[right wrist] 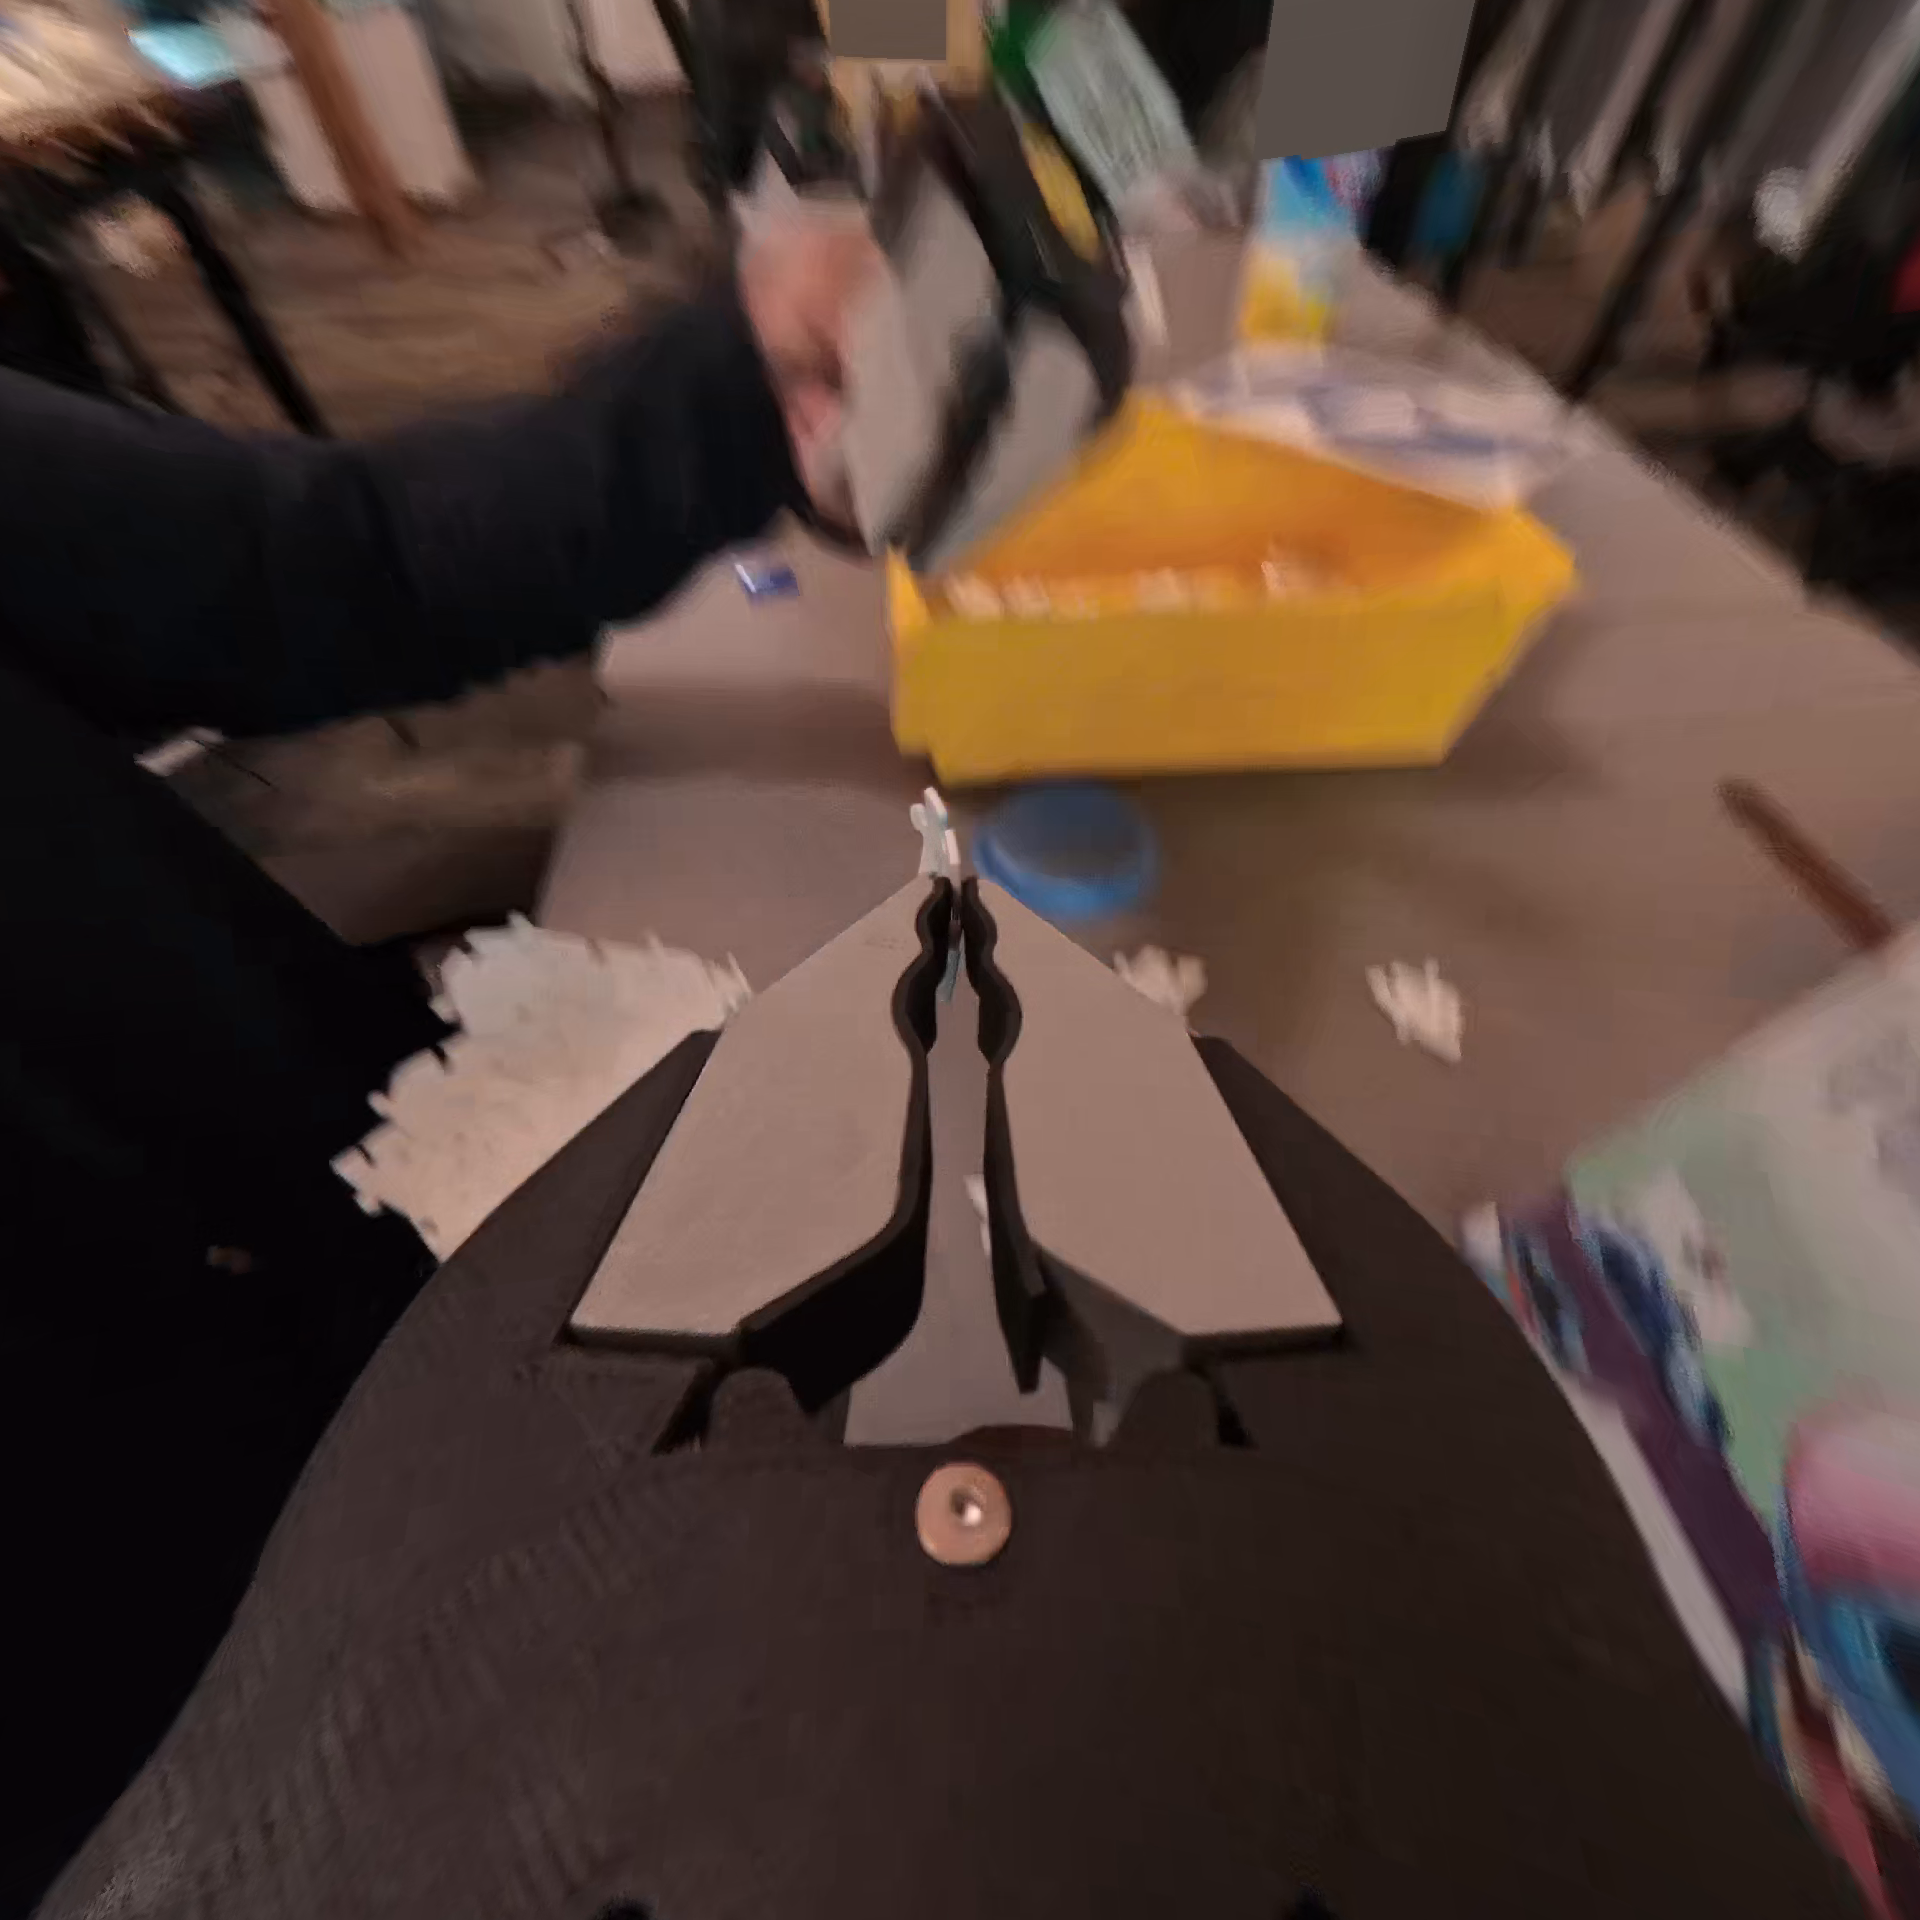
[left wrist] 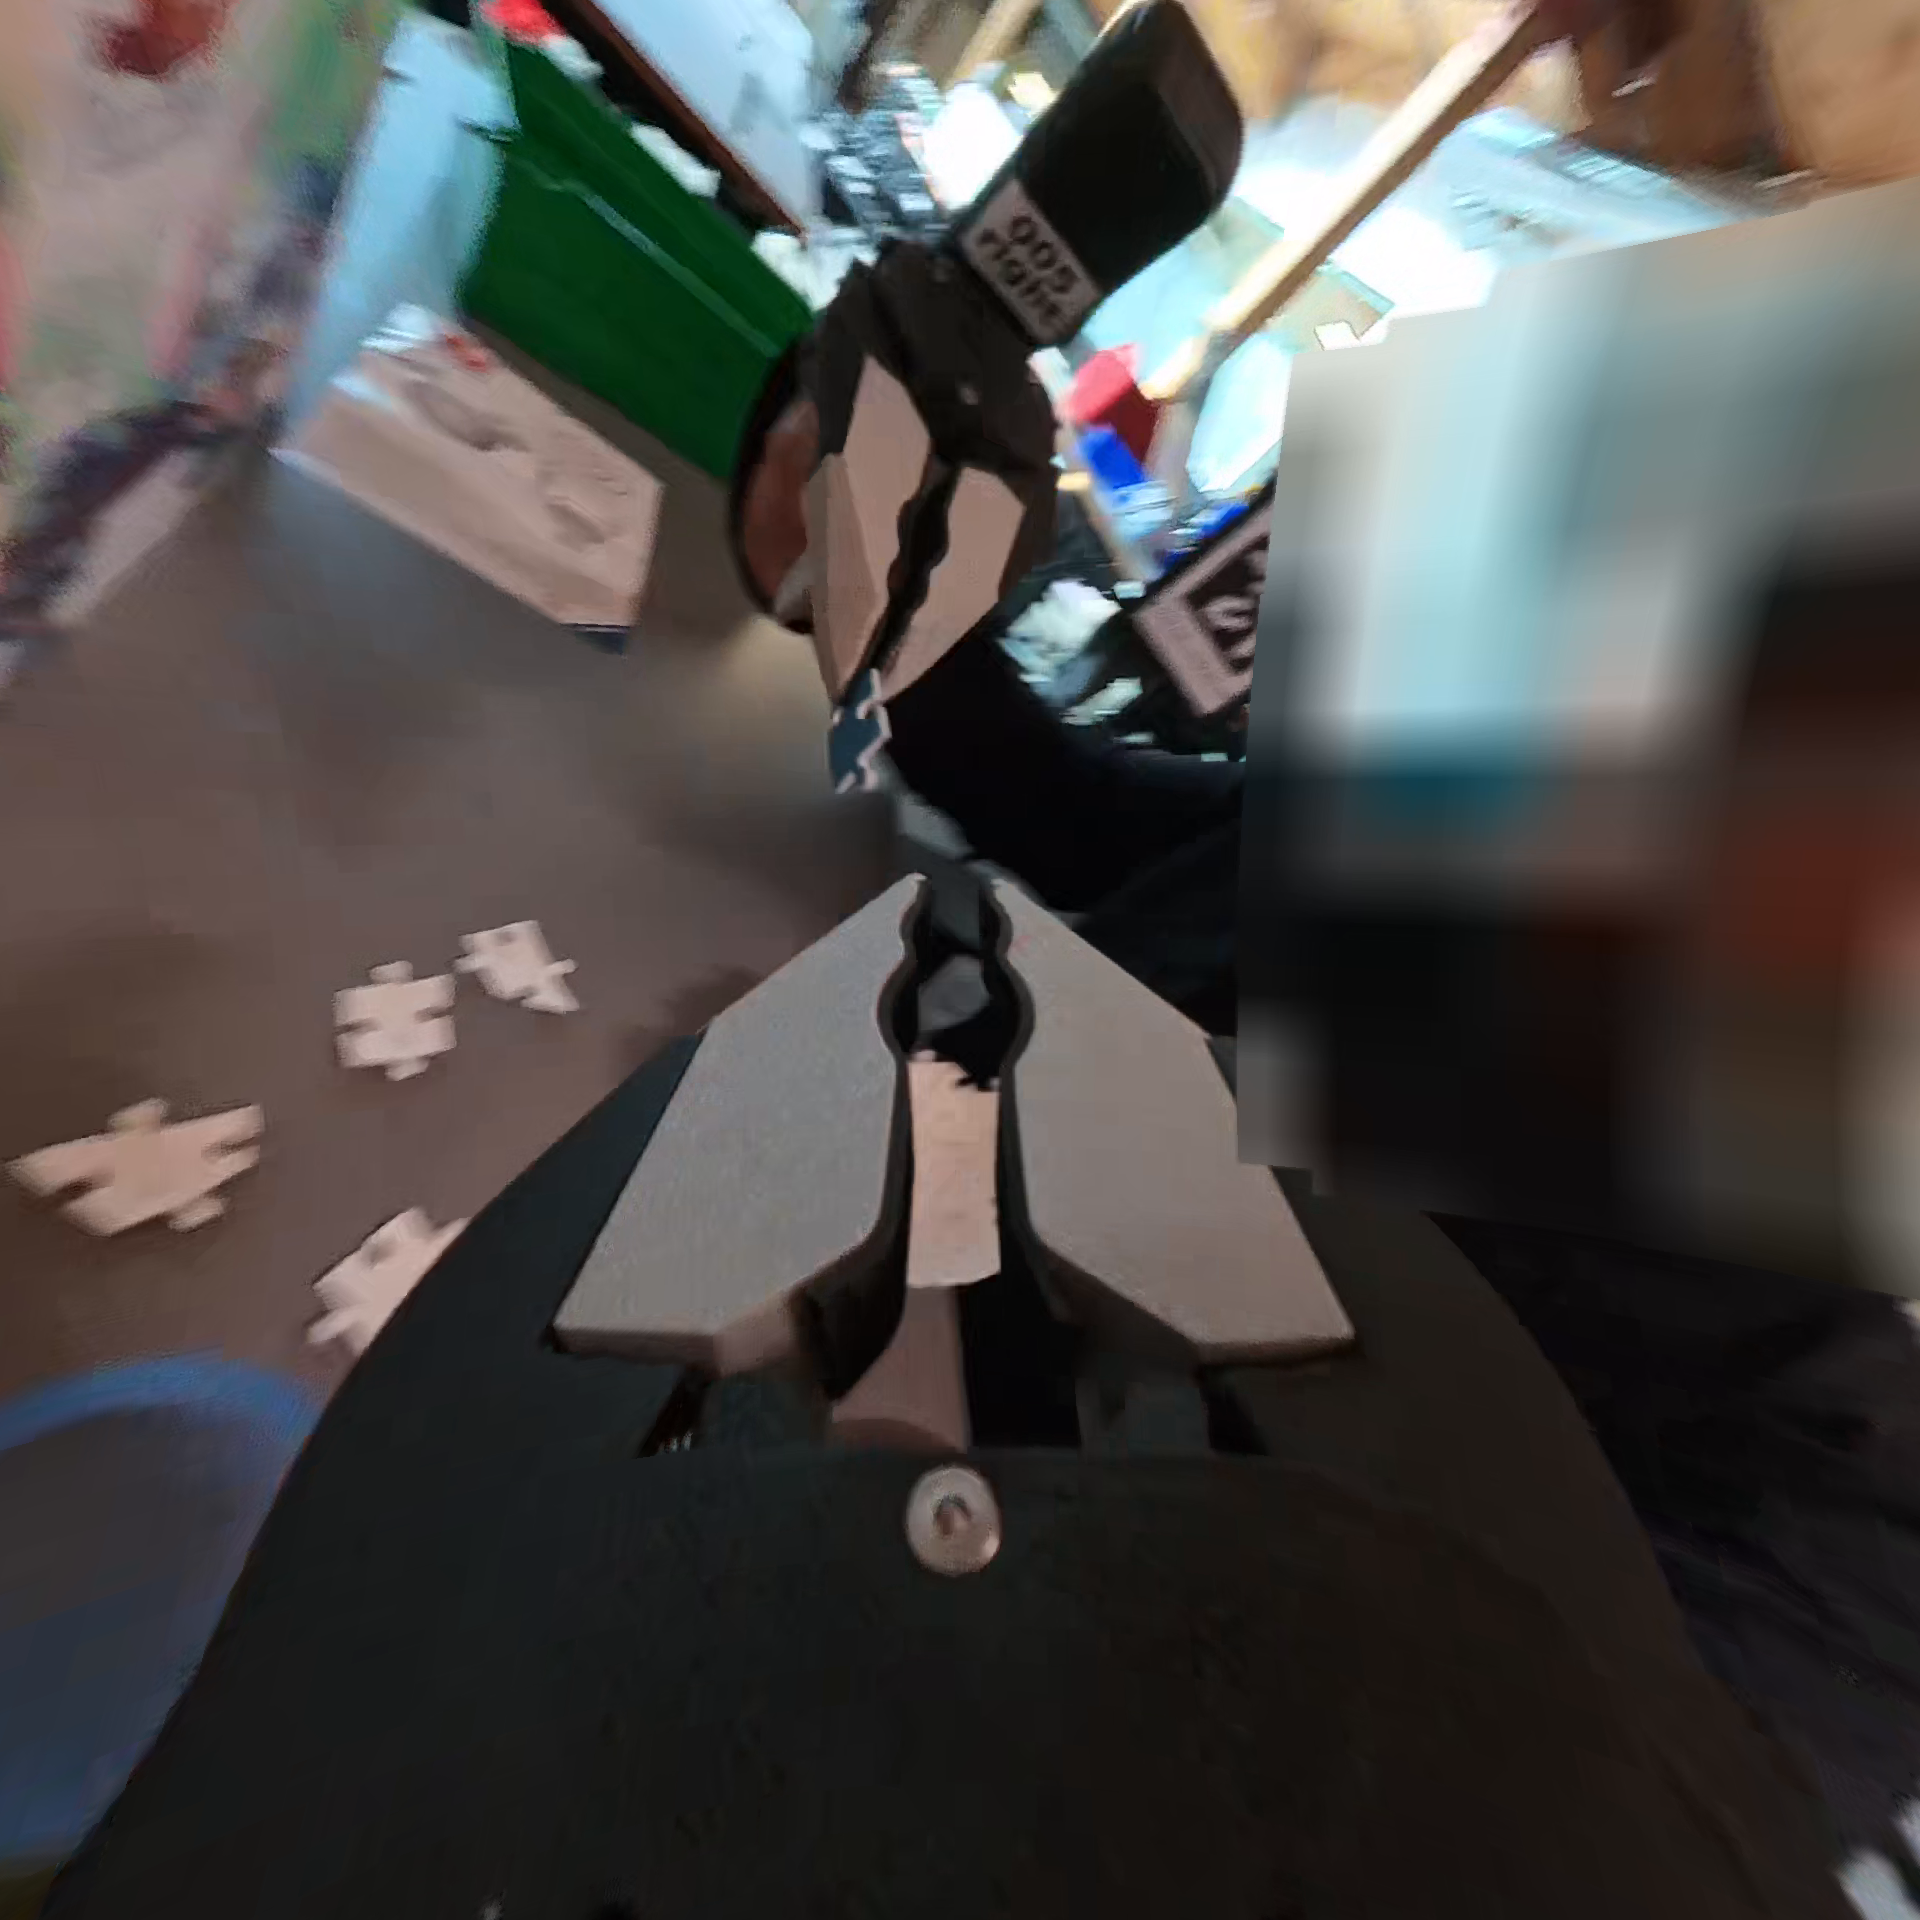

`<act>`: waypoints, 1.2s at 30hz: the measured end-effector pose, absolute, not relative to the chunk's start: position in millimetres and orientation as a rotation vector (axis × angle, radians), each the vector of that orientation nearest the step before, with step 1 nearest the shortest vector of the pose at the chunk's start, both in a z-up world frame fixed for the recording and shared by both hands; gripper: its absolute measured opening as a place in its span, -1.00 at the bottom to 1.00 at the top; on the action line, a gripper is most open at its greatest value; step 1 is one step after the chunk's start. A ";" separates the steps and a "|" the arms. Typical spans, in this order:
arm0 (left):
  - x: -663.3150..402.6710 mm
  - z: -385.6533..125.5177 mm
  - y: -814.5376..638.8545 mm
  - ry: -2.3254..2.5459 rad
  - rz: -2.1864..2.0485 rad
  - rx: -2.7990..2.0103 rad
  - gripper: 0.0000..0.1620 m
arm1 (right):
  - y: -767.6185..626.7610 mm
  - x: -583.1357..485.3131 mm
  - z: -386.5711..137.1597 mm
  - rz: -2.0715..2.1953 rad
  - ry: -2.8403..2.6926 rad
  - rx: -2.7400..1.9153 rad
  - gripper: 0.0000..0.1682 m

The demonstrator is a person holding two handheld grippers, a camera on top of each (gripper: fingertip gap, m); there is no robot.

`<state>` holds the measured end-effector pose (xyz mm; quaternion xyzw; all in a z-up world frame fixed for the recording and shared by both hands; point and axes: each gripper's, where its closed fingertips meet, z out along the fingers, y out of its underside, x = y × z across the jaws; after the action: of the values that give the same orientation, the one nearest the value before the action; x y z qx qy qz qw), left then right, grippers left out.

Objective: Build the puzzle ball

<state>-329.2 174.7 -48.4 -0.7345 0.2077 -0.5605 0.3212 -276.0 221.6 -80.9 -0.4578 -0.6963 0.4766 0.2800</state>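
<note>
My left gripper [left wrist: 958, 890] is shut on a dark puzzle piece [left wrist: 954, 987] held edge-on between its fingers; it also shows, blurred, in the right wrist view [right wrist: 914, 545]. My right gripper [right wrist: 951, 883] is shut on a small puzzle piece [right wrist: 932, 840] that sticks out past its tips. In the left wrist view the right gripper [left wrist: 871, 681] points down at the left one, and its piece [left wrist: 858, 740] looks dark blue. The two held pieces are a short way apart. Several loose pale pieces [left wrist: 395, 1018] lie on the brown table [left wrist: 260, 779].
A heap of pale pieces [right wrist: 540, 1060] lies left of my right gripper. A blue bowl [right wrist: 1070, 852] and a yellow bin [right wrist: 1195, 665] stand ahead of it. A colourful box [right wrist: 1766, 1299] is at the right. A green bin [left wrist: 623, 291] and a cardboard sheet [left wrist: 499, 488] lie far left. The grippers' ends are close to 8 cm from one another.
</note>
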 end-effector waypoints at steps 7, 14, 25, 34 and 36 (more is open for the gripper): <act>-440.2 -43.4 163.0 0.375 -0.556 -2.076 -0.69 | 288.3 -251.6 -217.5 0.847 -1.968 -1.834 -1.00; -532.7 -77.1 124.6 0.125 -0.181 -2.220 -0.42 | 314.6 -263.8 -245.3 0.663 -1.924 -1.856 -0.80; -606.2 -104.7 132.7 0.003 0.062 -2.349 -0.32 | 318.4 -281.5 -198.6 0.780 -1.690 -1.630 -0.68; -630.5 -80.8 138.3 -0.021 0.116 -2.366 -0.28 | 312.2 -287.9 -184.9 0.876 -1.611 -1.544 -0.57; -637.5 -82.1 144.3 -0.068 0.108 -2.374 -0.28 | 309.6 -287.2 -187.4 0.843 -1.627 -1.516 -0.55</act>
<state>-637.5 144.3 -82.1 -0.9266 -0.0265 0.0422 0.3726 -287.2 309.6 -187.4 -0.5915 -0.6350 0.3289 0.3725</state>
